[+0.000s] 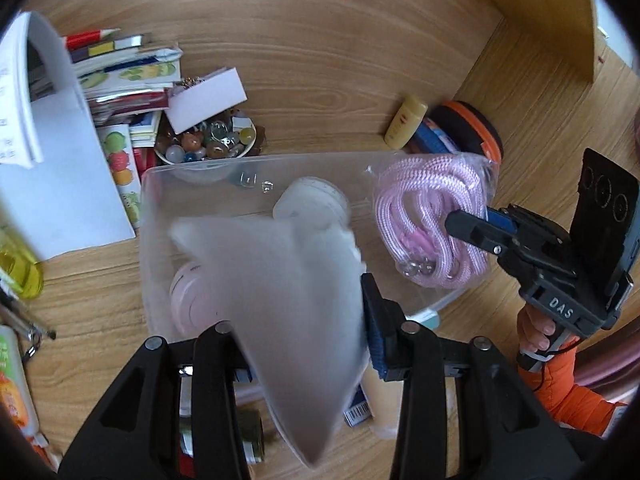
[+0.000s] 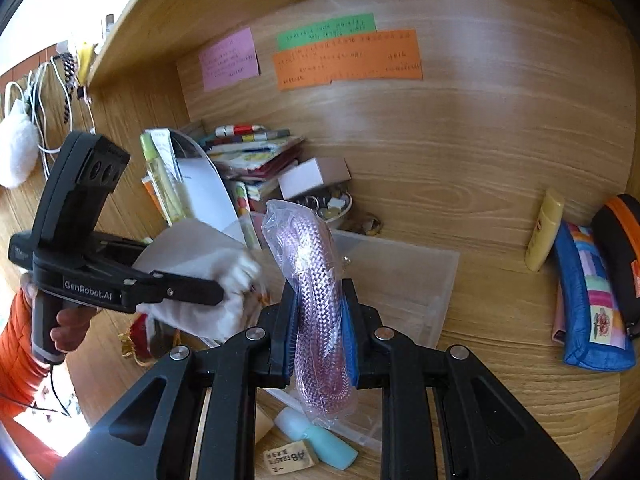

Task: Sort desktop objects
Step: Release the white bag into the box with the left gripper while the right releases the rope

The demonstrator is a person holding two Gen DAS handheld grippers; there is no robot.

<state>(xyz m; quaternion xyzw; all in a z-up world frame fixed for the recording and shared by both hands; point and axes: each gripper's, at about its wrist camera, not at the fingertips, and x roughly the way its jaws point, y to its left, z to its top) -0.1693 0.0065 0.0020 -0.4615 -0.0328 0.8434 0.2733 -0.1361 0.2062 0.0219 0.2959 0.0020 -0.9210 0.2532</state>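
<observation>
My left gripper (image 1: 298,322) is shut on a white cloth pouch (image 1: 288,304) and holds it above the clear plastic bin (image 1: 154,200); the pouch and gripper also show in the right wrist view (image 2: 200,276). My right gripper (image 2: 318,312) is shut on a bag of pink braided cord (image 2: 316,280), held over the bin's right end; the cord also shows in the left wrist view (image 1: 432,216). Inside the bin lie a white jar (image 1: 312,204) and a pink round item (image 1: 192,300), partly hidden by the pouch.
A bowl of marbles (image 1: 212,144), a white box (image 1: 208,98) and a stack of booklets (image 1: 124,76) stand behind the bin. A yellow tube (image 2: 545,236), a blue patchwork pouch (image 2: 592,300) and a black-orange case (image 2: 620,260) lie to the right. A teal bottle (image 2: 320,438) lies in front.
</observation>
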